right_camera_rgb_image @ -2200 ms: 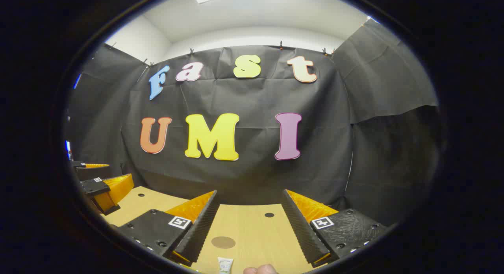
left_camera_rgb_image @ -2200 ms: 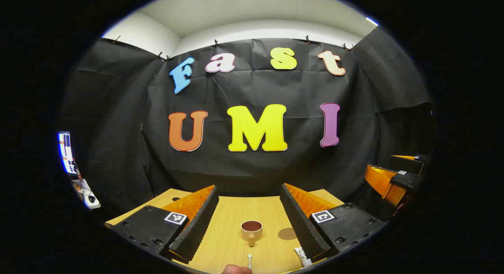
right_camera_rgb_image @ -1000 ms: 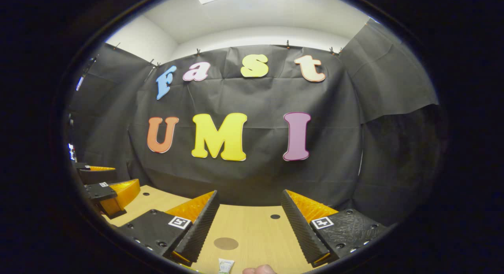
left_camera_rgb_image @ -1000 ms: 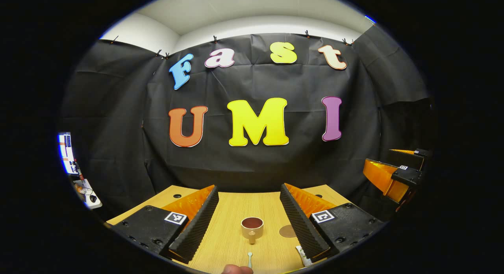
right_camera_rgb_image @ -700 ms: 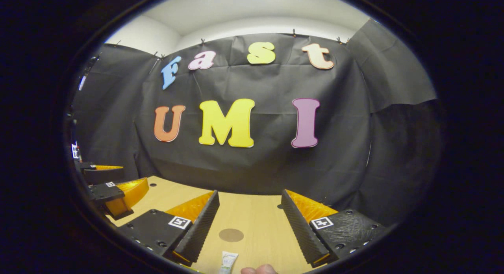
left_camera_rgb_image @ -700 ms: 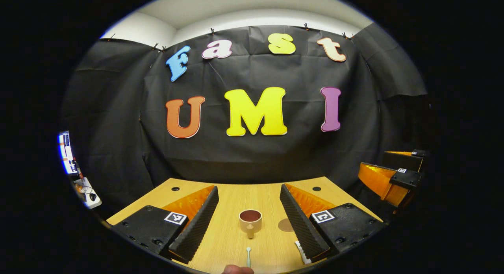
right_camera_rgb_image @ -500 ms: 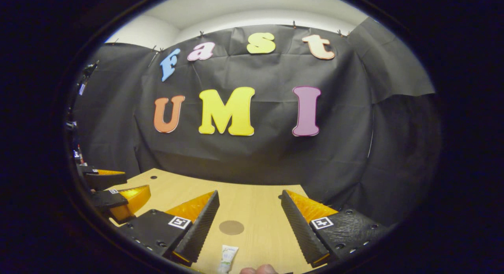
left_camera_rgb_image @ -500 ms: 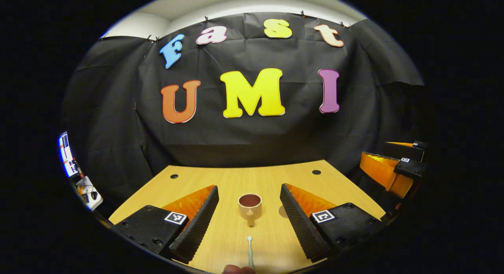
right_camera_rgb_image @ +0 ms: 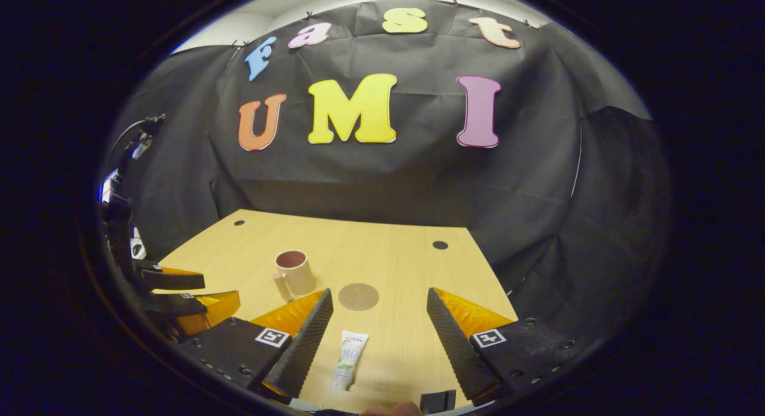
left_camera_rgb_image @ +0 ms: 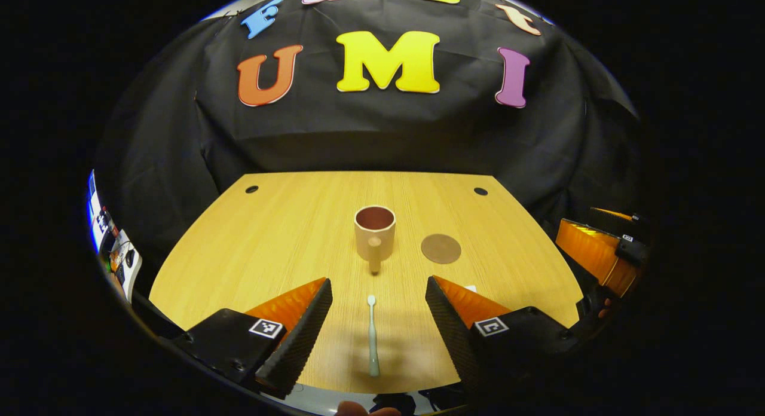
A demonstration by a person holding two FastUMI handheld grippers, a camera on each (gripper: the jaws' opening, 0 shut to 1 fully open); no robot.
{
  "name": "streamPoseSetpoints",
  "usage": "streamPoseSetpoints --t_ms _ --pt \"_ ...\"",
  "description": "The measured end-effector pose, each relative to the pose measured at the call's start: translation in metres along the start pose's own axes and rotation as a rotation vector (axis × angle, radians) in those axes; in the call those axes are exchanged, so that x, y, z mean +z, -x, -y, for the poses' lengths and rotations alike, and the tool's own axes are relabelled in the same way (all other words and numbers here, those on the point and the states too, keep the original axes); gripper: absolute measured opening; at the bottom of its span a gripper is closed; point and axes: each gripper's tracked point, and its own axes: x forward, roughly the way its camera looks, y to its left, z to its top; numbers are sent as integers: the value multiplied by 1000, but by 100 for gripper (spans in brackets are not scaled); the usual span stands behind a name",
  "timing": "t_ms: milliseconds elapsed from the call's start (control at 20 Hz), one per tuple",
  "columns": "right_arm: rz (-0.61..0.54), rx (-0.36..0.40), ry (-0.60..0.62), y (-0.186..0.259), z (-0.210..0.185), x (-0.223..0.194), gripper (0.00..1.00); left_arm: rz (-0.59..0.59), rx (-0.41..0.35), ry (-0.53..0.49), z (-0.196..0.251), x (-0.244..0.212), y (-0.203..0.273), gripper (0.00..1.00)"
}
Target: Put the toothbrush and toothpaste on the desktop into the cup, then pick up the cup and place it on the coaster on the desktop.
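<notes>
A: Where do the task's things lie at this moment?

B: The toothbrush (left_camera_rgb_image: 372, 335) lies flat on the worktop (left_camera_rgb_image: 269, 236), close to the near edge, with its head pointing to the cup (left_camera_rgb_image: 375, 231). The toothpaste (right_camera_rgb_image: 349, 351) also lies flat, near the front edge. The cup stands upright and looks empty inside. The coaster (left_camera_rgb_image: 440, 248) is bare, just beside the cup and apart from it.

A: And the tongs?

B: The left tongs (left_camera_rgb_image: 378, 320) are spread wide, one finger on each side of the toothbrush, above it I think, and holding nothing. The right tongs (right_camera_rgb_image: 378, 331) are also spread and empty, with the toothpaste between the fingers, more to the left one. The right tongs appear also at the right edge of the left gripper view (left_camera_rgb_image: 600, 254).

A: What could go wrong from here?

B: The toothbrush is thin and low. If the fingers close too high, they can meet over it and catch nothing; if too low, they can press on the wood and push the brush toward the edge, where it may fall off. The toothpaste tube is soft, so a strong squeeze could deform it, and a grip near one end could let it swing. The cup seems light, and its opening is narrow. A brush that comes in tilted can hit the rim and tip the cup or push it away
</notes>
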Motion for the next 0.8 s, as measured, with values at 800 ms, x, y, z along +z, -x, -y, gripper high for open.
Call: streamPoseSetpoints --t_ms 800 --pt "-178 -28 24 -8 -6 -74 95 -250 -6 27 -14 -92 -79 95"
